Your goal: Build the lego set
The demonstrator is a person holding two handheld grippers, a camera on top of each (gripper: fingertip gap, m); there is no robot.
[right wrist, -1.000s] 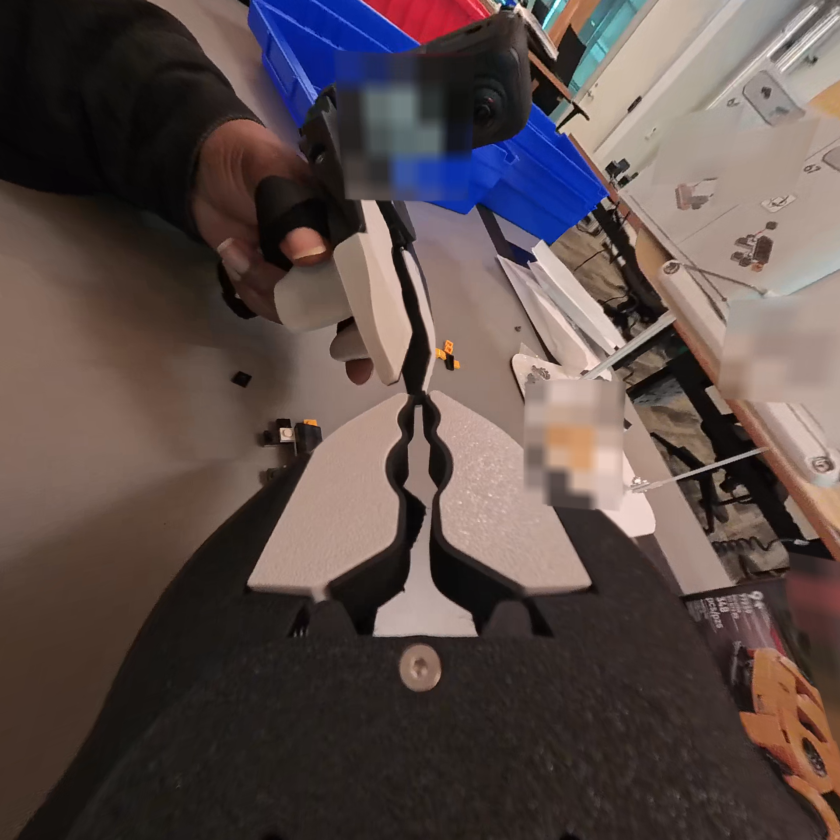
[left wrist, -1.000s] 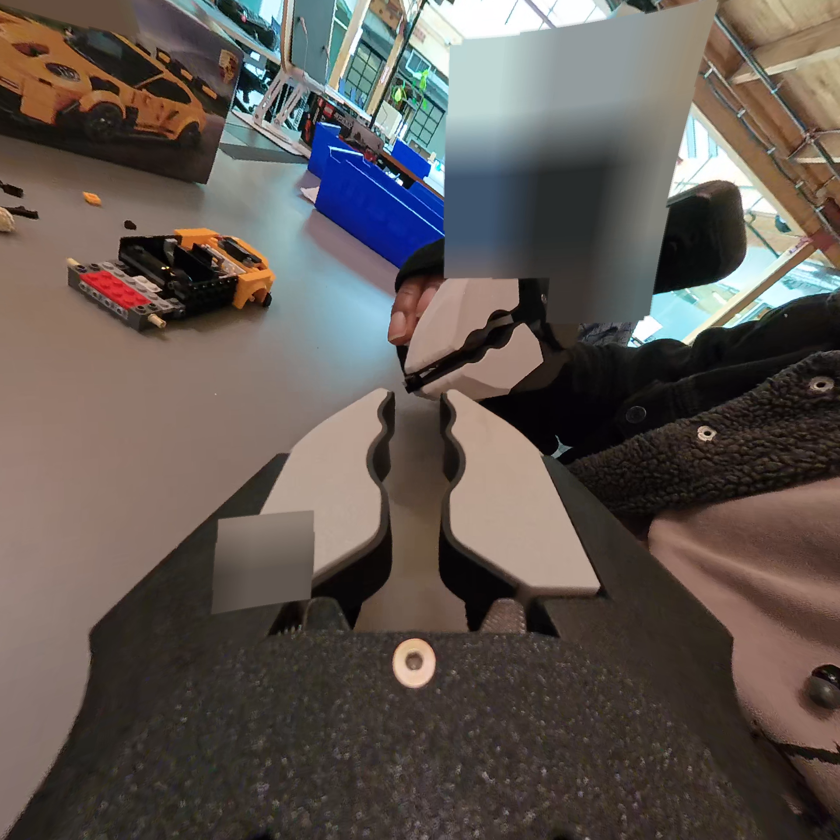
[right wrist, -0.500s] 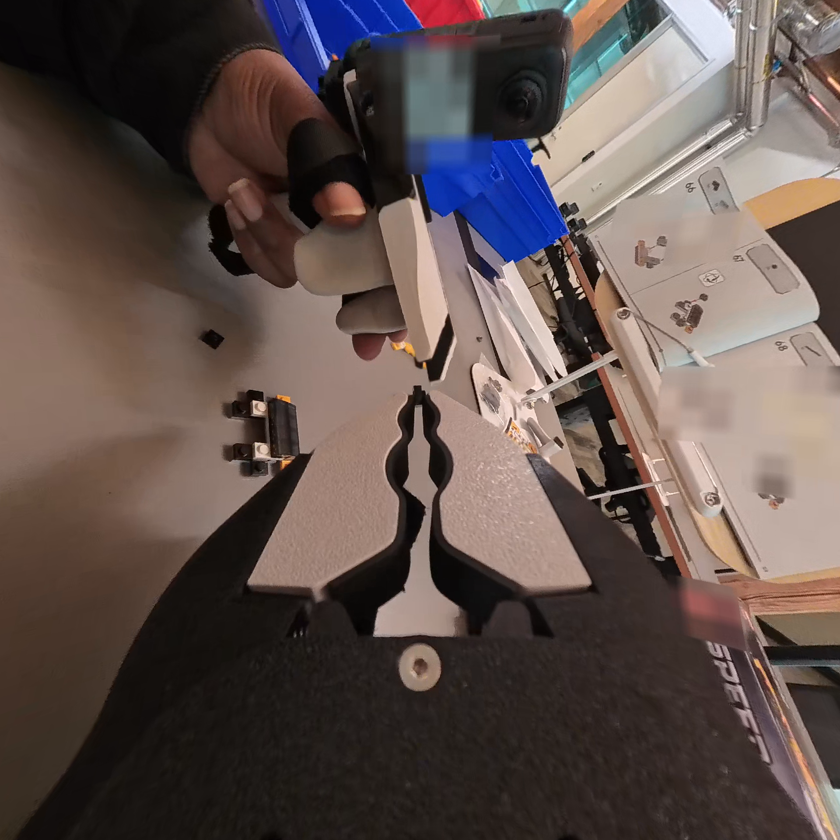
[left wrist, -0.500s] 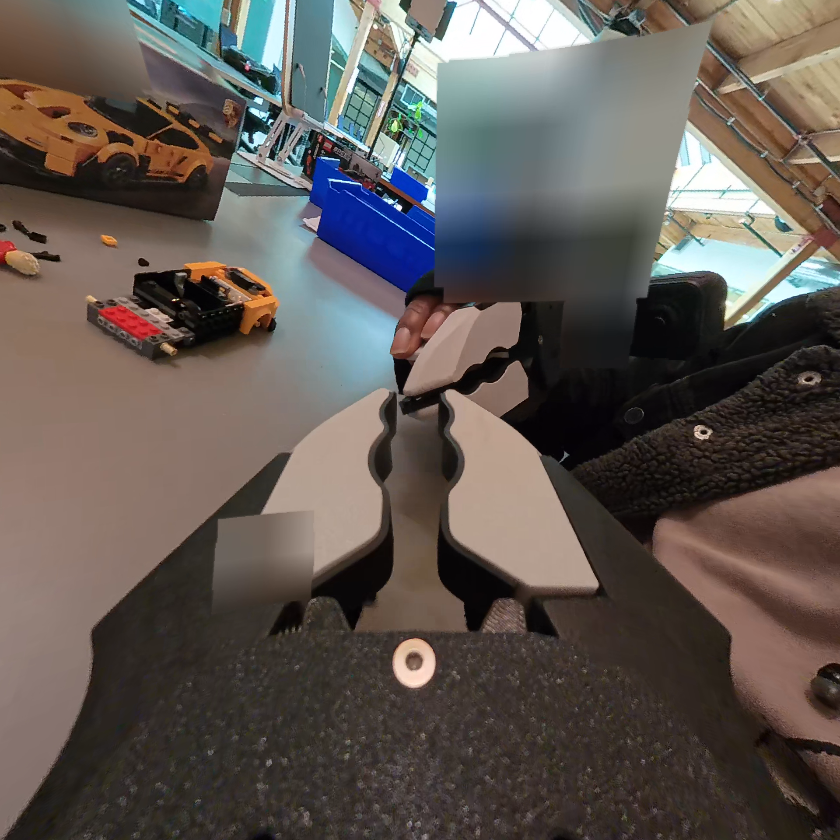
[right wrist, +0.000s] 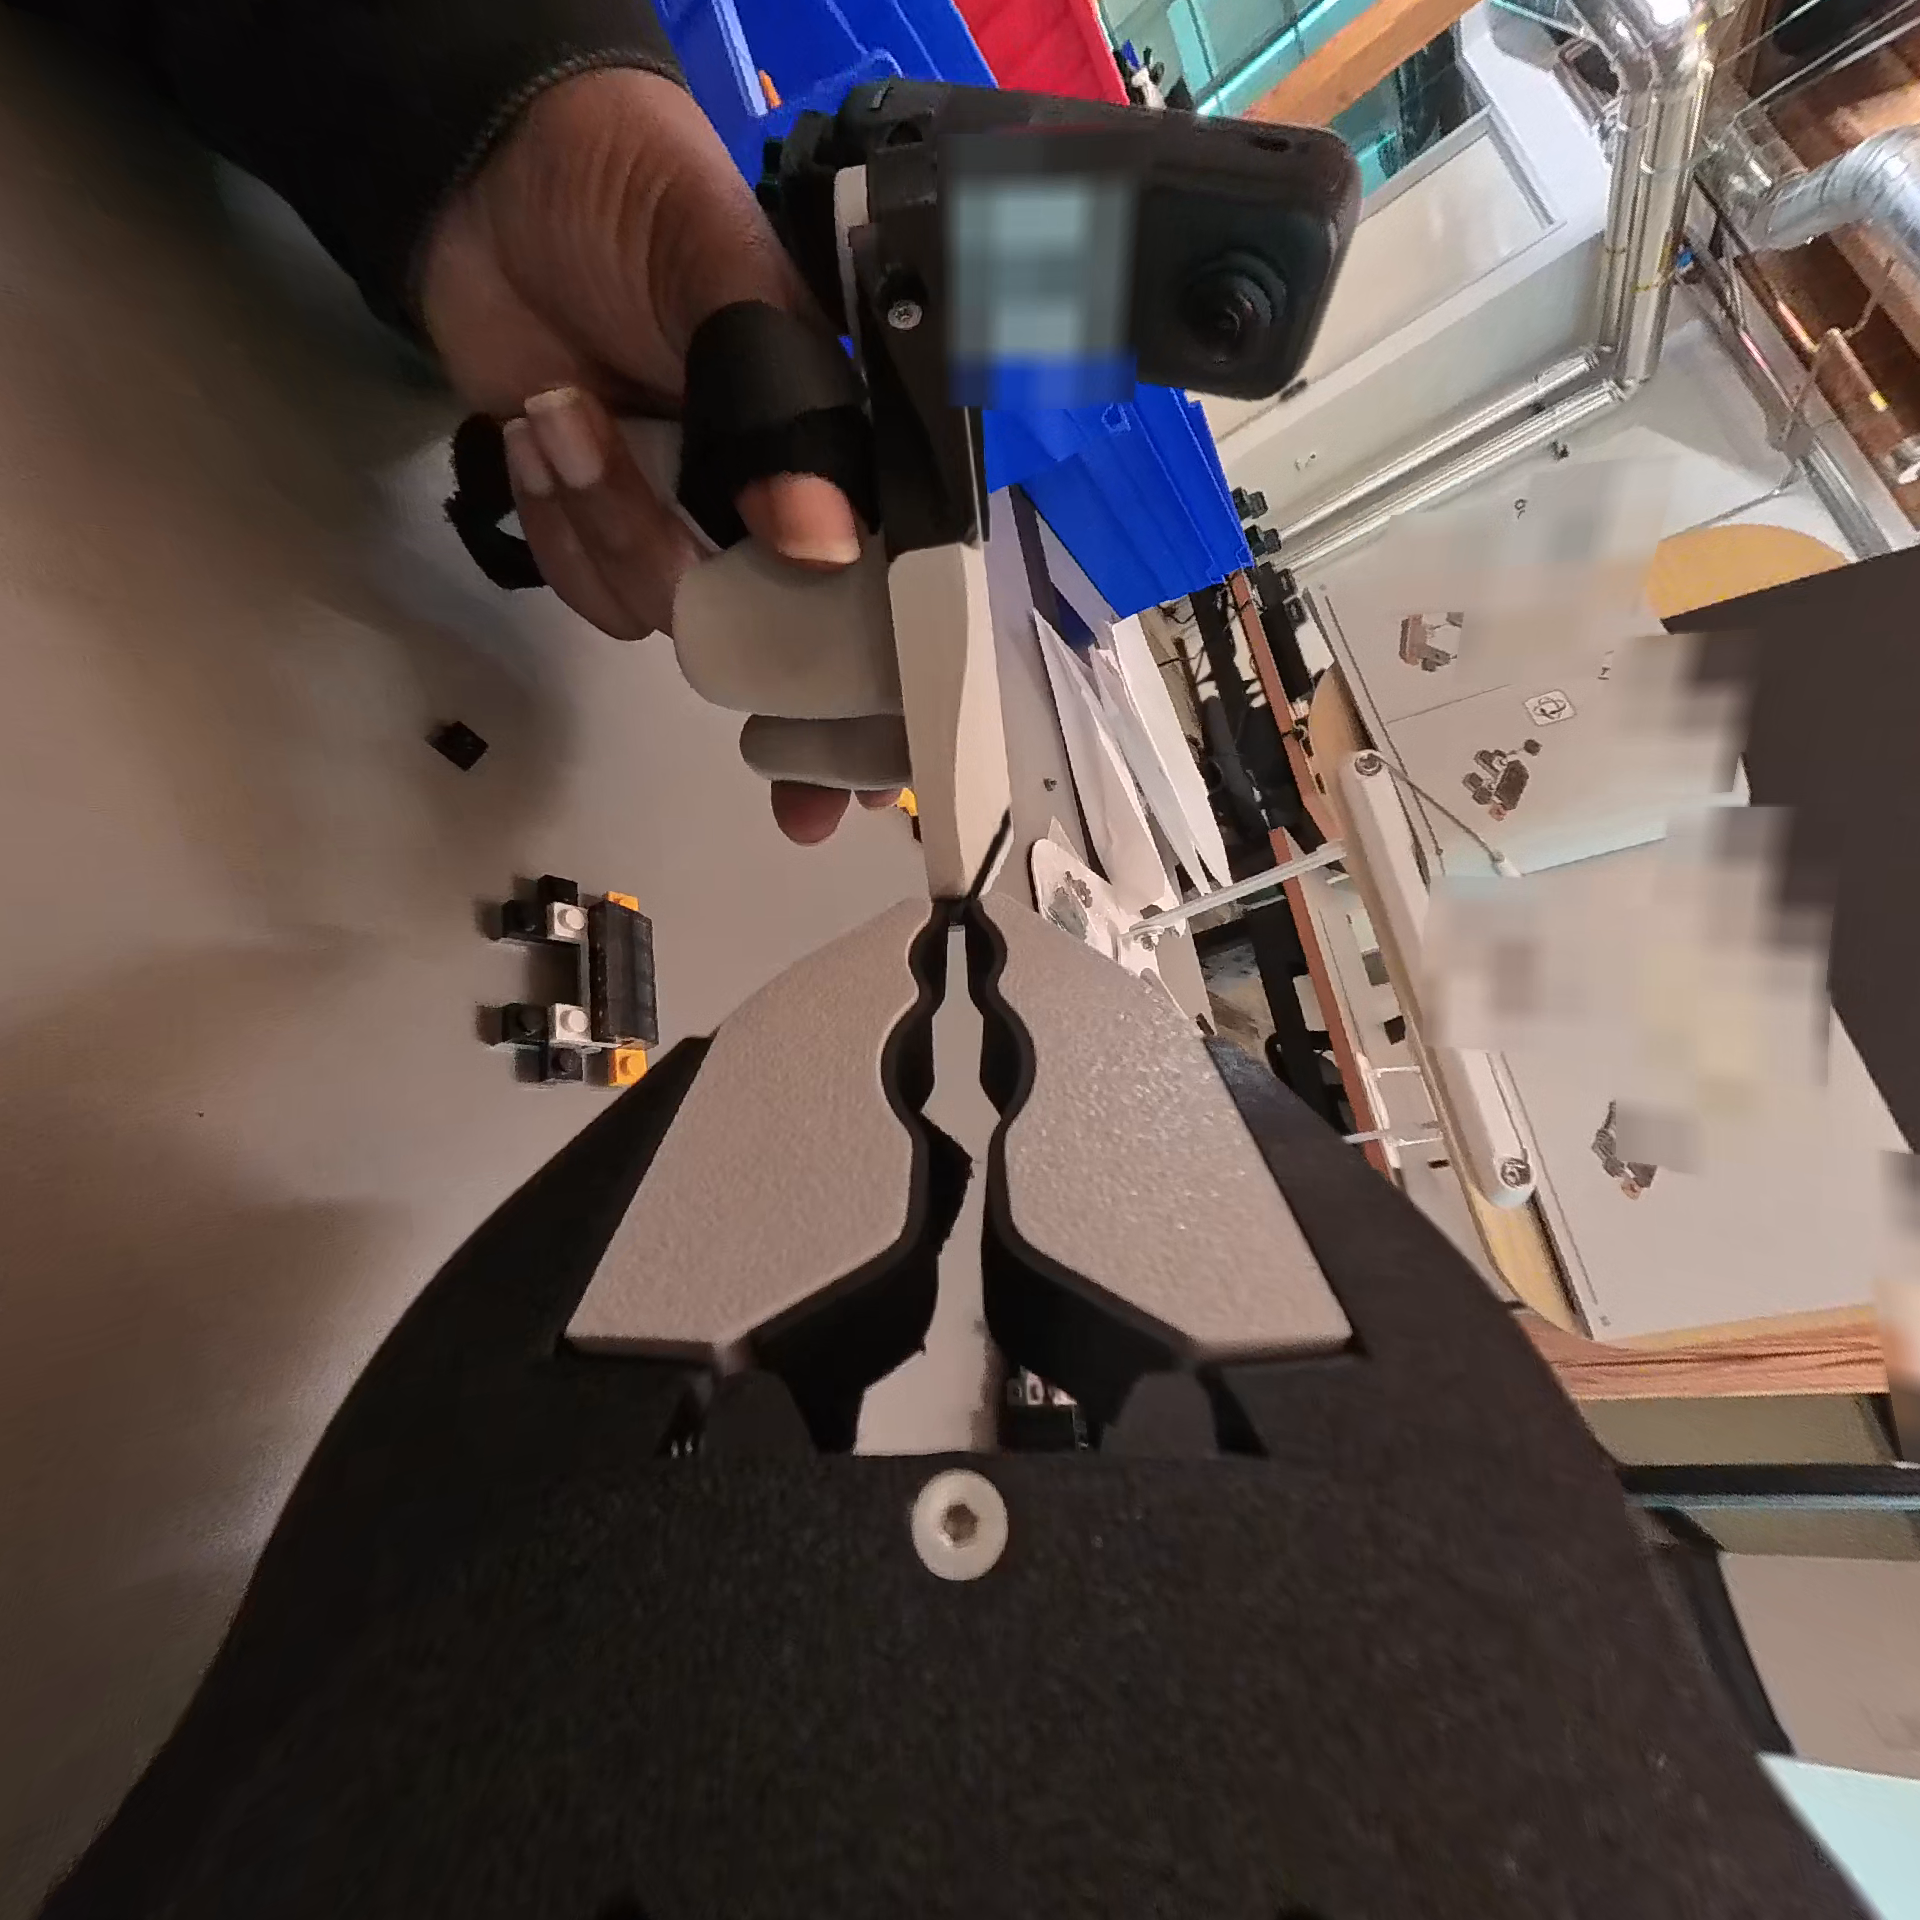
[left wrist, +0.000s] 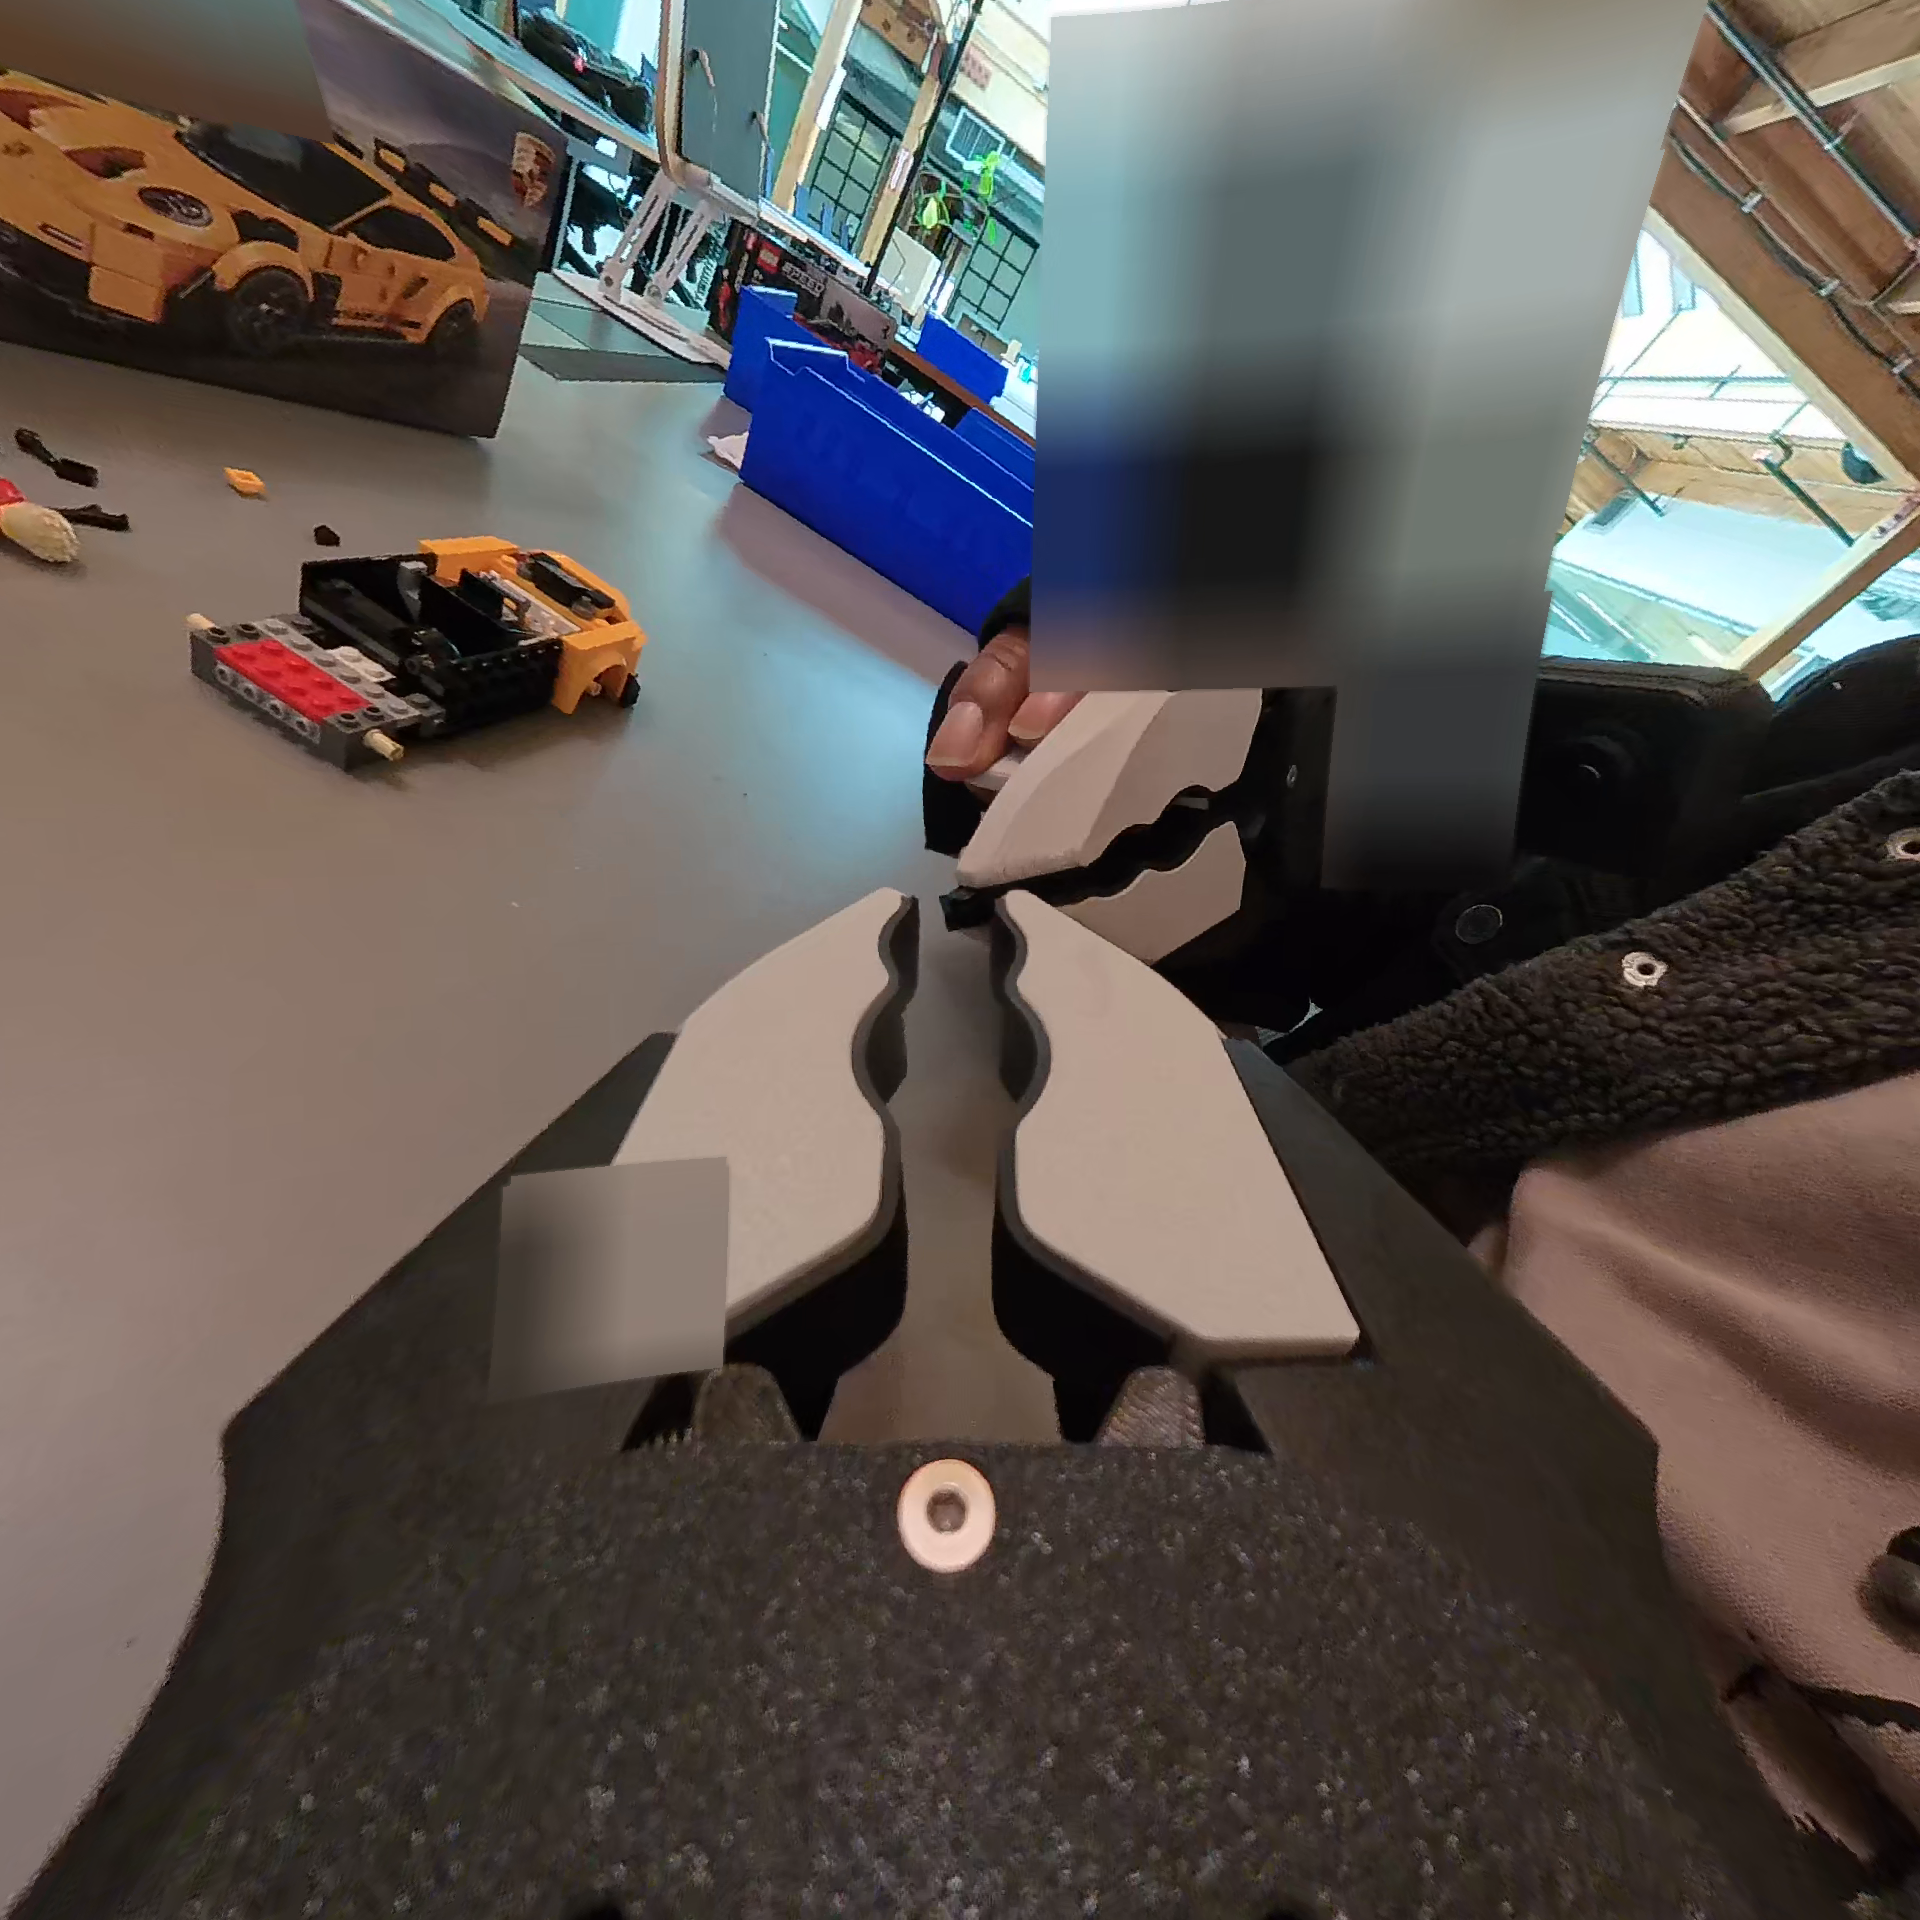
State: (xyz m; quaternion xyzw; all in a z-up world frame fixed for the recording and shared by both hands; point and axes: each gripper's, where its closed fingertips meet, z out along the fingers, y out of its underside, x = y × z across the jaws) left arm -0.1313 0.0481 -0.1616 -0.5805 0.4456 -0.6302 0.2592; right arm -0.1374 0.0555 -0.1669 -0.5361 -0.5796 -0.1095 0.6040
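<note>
Pinching black piece (left wrist: 954,912) | right gripper (left wrist: 971,902) | left gripper (left wrist: 954,914) fingers parted

Left gripper (left wrist: 954,914) with pale grey wavy-edged fingers on a speckled black body, pale screw (left wrist: 945,1512) at centre, dark fleece jacket (left wrist: 1621,997) with snap buttons at right, black finger strap (right wrist: 764,405) upper left.
</note>
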